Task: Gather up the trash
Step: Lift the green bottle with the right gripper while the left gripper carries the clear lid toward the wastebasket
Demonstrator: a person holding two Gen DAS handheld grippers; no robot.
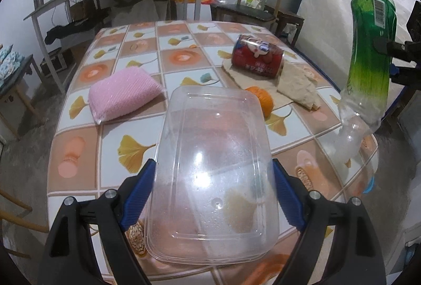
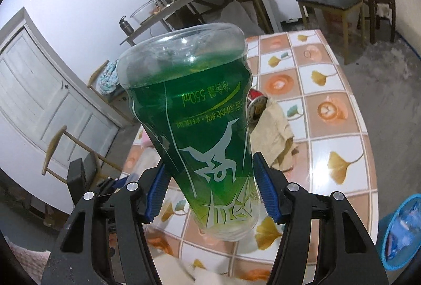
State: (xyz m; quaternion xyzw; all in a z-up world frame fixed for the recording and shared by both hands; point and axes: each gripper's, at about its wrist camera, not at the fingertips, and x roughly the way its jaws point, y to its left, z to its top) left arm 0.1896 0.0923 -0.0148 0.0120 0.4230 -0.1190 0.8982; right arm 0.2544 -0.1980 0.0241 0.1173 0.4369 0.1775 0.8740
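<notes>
The green-labelled plastic bottle (image 2: 200,132) sits upside down between the fingers of the right claw (image 2: 208,192), which is closed on the label band about midway along its body; the neck points down and away over the table edge, the clear base up. It looks empty, so probably very light, thin-walled and easy to dent, and the smooth label may slip; the narrower waist where the pads already sit seems the surest hold.

The clear plastic box (image 1: 213,174) lies between the fingers of the left claw (image 1: 213,192), whose pads press its two long sides, so it is closed on it. The box should be light, springy and slick; a hard squeeze would likely bow its walls.

Ahead of the left claw rest an orange ball of yarn (image 1: 259,99), a red can (image 1: 256,55) on its side on a beige cloth (image 1: 297,84), and to the left a pink sponge (image 1: 122,94), all on the tiled table (image 1: 79,153). Low to the right of the right claw stands a blue bin (image 2: 400,232), likely where the trash goes.
</notes>
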